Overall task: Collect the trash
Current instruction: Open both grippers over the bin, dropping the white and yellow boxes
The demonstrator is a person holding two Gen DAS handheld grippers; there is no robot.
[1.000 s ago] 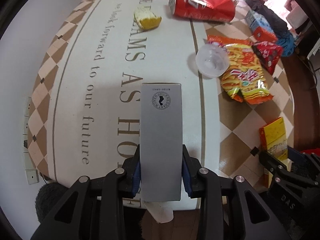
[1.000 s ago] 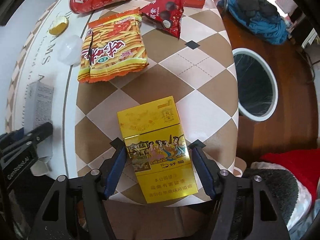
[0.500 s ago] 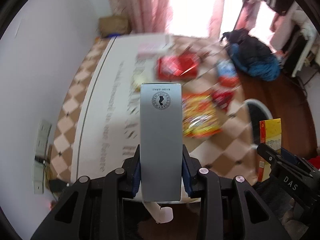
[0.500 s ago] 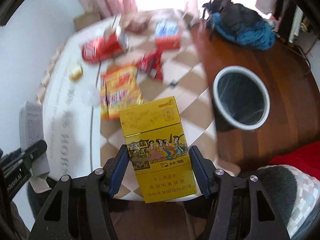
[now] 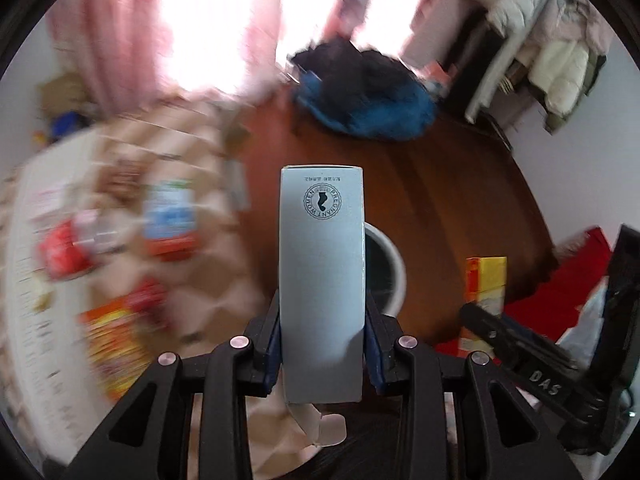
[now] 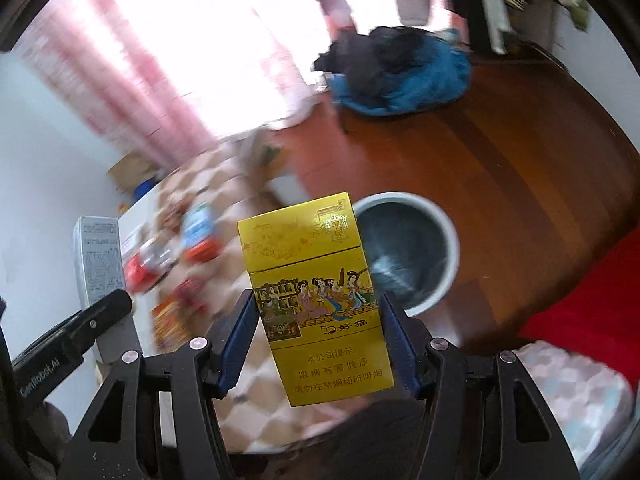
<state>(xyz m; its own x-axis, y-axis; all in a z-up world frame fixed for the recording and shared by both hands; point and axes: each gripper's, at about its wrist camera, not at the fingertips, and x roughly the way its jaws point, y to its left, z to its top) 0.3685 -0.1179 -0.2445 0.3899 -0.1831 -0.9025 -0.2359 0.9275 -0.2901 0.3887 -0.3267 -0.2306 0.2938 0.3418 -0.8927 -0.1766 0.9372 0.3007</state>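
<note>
Each gripper, left (image 5: 322,340) clamped on the grey box (image 5: 322,280), right (image 6: 320,340) on the yellow pack (image 6: 316,300), should let go only once square above the white-rimmed bin (image 6: 448,236) beyond on open floor, clear, seemingly, of the blurred table edge.

The desk (image 5: 224,280), covered in a tan-and-cream diamond pattern, is filling the left of the left wrist frame, heavily blurred. Snack wrappers (image 5: 116,340), a red can (image 5: 60,252) and a blue-and-white carton (image 5: 170,216) are lying on it. The dark wooden floor (image 5: 460,184) is taking up the centre and right, carrying a white-rimmed bin (image 6: 404,248) and a blue-and-black clothes heap (image 5: 364,96) near the top.
</note>
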